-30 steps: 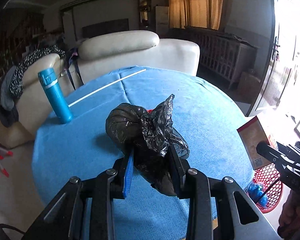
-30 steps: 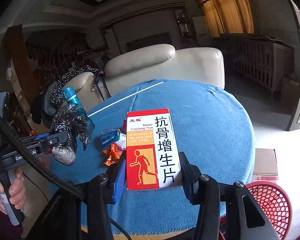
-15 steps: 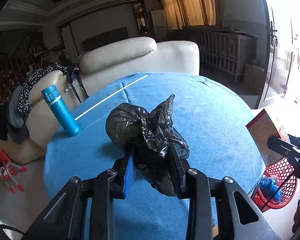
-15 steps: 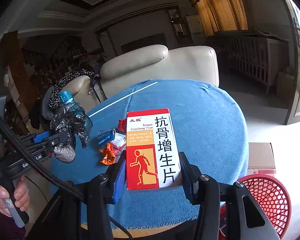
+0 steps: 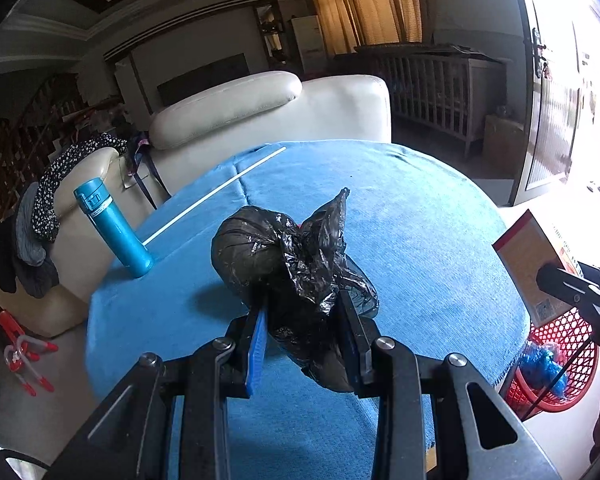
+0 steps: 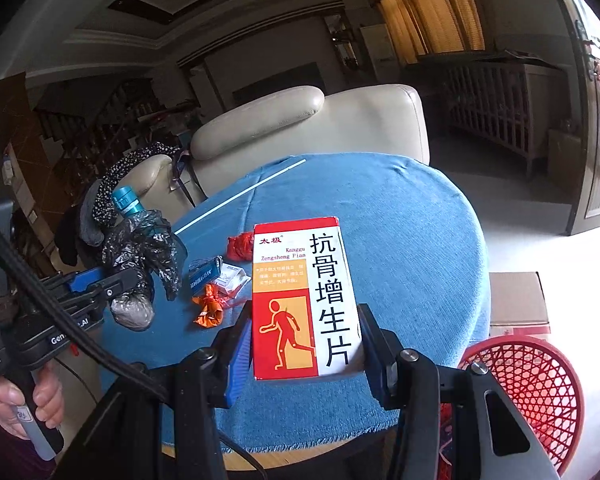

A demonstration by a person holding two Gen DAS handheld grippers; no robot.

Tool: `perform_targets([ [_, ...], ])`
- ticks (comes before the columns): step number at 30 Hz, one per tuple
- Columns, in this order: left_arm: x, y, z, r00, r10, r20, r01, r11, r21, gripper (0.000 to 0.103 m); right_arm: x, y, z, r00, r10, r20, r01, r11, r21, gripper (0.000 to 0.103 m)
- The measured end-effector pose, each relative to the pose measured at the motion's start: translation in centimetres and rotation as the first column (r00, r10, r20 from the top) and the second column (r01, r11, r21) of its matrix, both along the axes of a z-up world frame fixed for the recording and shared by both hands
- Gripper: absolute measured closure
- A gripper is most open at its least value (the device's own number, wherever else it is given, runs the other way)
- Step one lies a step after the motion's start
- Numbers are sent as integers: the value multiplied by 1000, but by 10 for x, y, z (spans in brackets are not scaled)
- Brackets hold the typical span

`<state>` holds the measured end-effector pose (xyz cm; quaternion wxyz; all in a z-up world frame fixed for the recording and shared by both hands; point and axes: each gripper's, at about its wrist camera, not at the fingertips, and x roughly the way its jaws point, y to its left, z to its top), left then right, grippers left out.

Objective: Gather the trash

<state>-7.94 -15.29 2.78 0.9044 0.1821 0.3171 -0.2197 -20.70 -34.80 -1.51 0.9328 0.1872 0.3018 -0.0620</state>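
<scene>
Left gripper [image 5: 304,312] clamps the bag [image 5: 296,264], shifted slightly toward the basket [image 6: 528,384] since a second ago; right gripper [image 6: 304,344] grips the box [image 6: 304,300], unmoved; both loads clear of the table [image 6: 412,240], disposal pending.

Bench cloth [image 5: 420,240] is bright blue. Bag [image 5: 296,264] is glossy black, the flask [image 5: 114,232] teal, and the box [image 6: 304,300] red, orange and white with black lettering. Basket [image 6: 536,384] is red mesh, the sofa [image 5: 268,116] cream.
</scene>
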Motion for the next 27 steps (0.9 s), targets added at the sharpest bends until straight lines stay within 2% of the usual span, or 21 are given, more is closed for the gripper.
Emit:
perform_targets([
  [27, -5, -22, -12, 999, -41, 0, 41, 998, 54, 68, -14, -19, -14, 999, -47, -15, 48, 997, 59, 52],
])
